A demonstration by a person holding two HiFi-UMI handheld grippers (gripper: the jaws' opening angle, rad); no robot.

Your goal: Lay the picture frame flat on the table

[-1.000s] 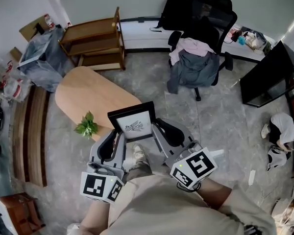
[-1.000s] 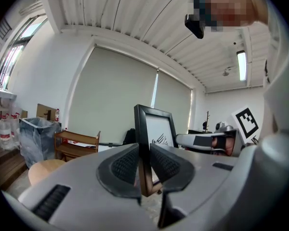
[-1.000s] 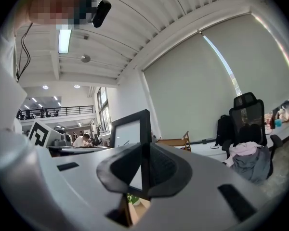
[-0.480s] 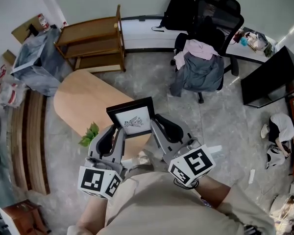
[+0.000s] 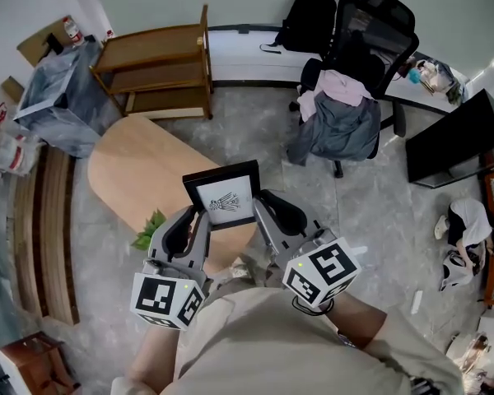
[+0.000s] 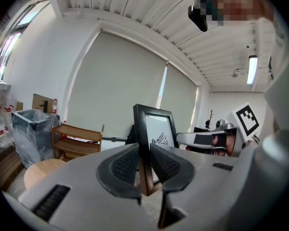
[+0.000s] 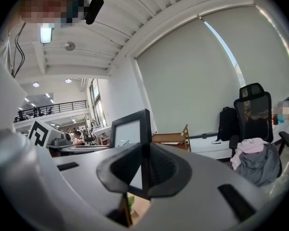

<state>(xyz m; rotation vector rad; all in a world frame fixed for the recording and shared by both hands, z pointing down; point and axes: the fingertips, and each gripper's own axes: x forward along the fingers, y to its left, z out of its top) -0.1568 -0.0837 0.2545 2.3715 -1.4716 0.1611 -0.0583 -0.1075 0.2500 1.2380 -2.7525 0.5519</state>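
You have the picture frame [image 5: 224, 196] pinched from both sides: the left gripper [image 5: 196, 223] is closed on its left edge and the right gripper [image 5: 262, 211] on its right edge, each with the black moulding squeezed between its pads. The frame hangs in the air over the near end of the oval table [image 5: 136, 159], its face turned up toward you, not yet on the wood. Carry it further over bare tabletop, clear of the small plant [image 5: 151, 227] by the edge, and lower both hands together and level so it does not twist. Touch the far edge down first, ease the near edge after it, and part the jaws only once it lies flat.
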